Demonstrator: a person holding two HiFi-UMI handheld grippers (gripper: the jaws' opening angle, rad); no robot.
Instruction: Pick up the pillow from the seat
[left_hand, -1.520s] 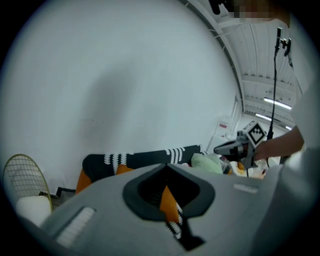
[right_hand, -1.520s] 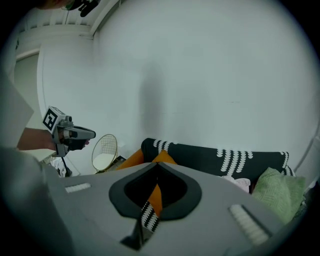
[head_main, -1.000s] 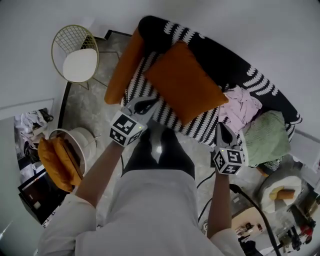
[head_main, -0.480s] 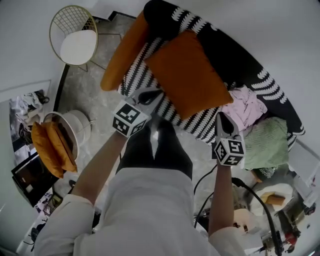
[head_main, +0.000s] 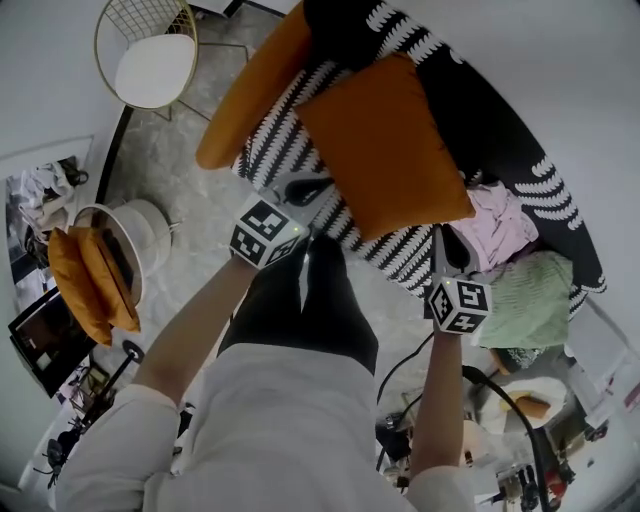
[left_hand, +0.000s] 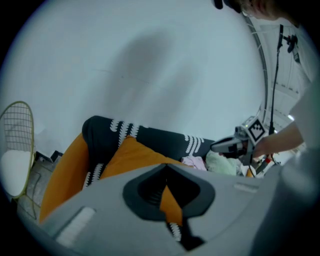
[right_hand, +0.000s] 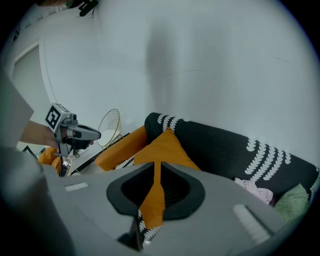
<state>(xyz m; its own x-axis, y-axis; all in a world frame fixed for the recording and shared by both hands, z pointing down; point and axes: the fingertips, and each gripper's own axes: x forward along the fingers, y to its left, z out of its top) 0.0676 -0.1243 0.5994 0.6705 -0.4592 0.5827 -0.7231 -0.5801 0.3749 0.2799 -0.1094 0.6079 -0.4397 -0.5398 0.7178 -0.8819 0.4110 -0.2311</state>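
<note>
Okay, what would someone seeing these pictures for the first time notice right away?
The big orange pillow lying across the seat of the black-and-white patterned sofa grabs the eye first. Near the sofa's front edge hang the left tongs, shut, and the right tongs, whose jaws have just been opening, with nothing between them.

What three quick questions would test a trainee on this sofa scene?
1. True or false: the square orange pillow rests on the striped sofa.
2. The crumpled cloth nearest the pillow is: A pink, B blue, C red.
3. Are the left gripper's fingers apart or together?
Key: 1 true; 2 A; 3 together, gripping nothing.
</note>
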